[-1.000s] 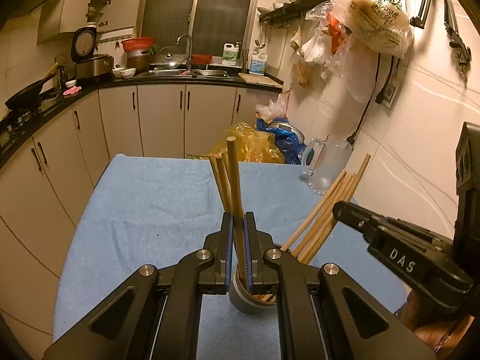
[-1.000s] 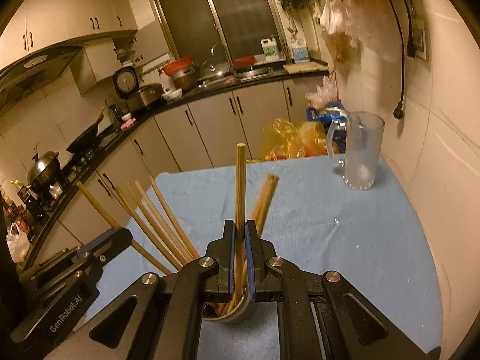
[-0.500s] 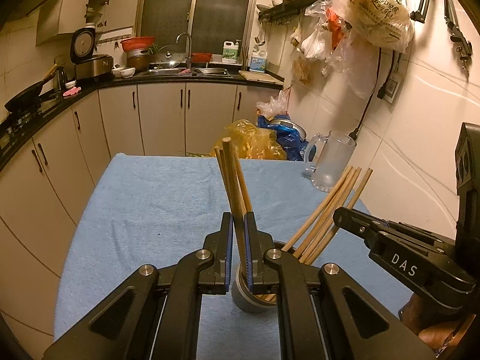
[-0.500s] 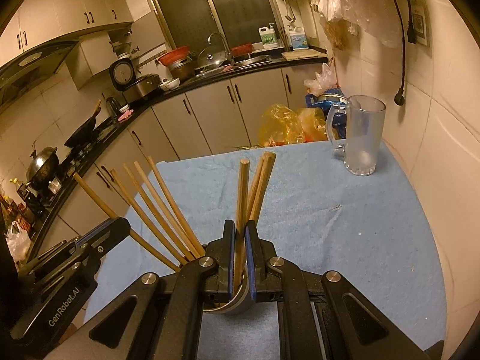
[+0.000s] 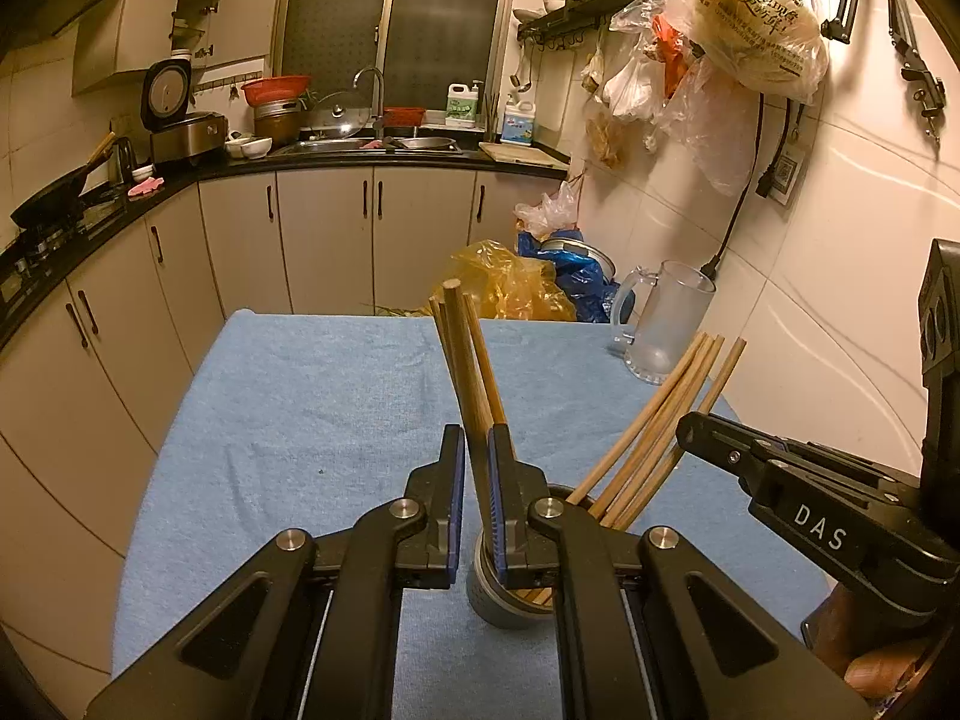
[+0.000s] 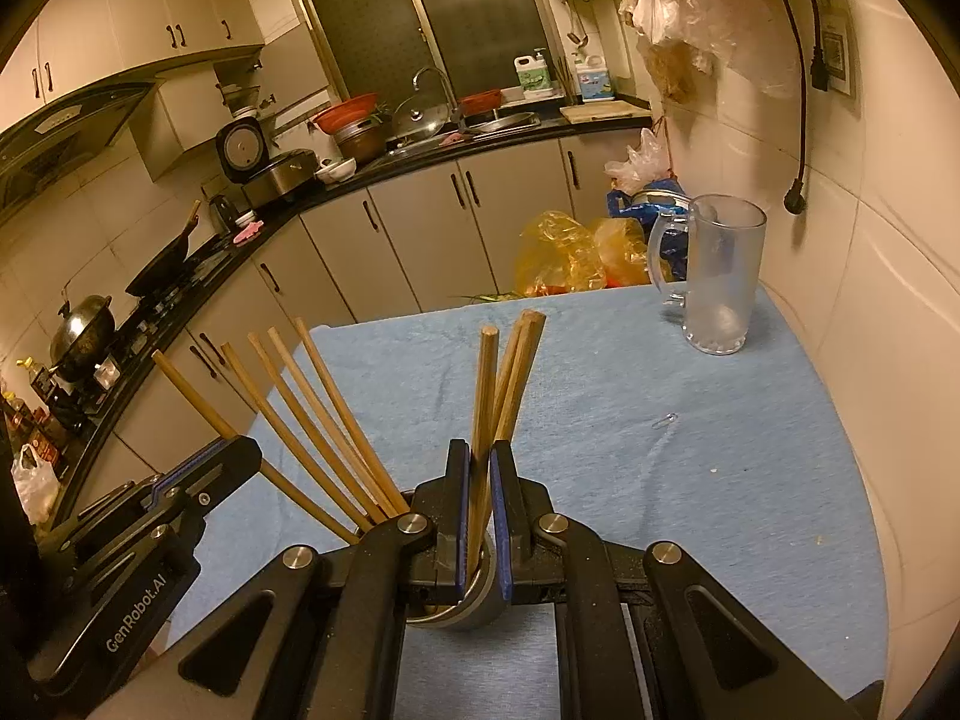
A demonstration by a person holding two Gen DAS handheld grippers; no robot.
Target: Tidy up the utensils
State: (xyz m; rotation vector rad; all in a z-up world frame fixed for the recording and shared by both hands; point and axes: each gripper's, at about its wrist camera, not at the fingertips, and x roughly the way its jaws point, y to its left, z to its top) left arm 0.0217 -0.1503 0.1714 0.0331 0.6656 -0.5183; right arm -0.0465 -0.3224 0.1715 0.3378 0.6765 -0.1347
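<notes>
Now both hand-held grippers, left [image 5: 474, 480] and right [image 6: 478, 483], clamp near-upright chopsticks [image 5: 465, 360] in holder [image 5: 501, 606].

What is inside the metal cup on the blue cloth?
The metal cup holds wooden chopsticks that lean out over its rim. Each gripper hides most of the opening, so the cup's bottom and the chopstick tips cannot be seen.

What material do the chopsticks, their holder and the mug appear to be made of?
Chopsticks: probably bare wood or bamboo, matte tan. Holder: seems brushed metal, grey with a dull sheen. Mug: frosted glass or plastic, translucent and cloudy; I cannot tell which.
</notes>
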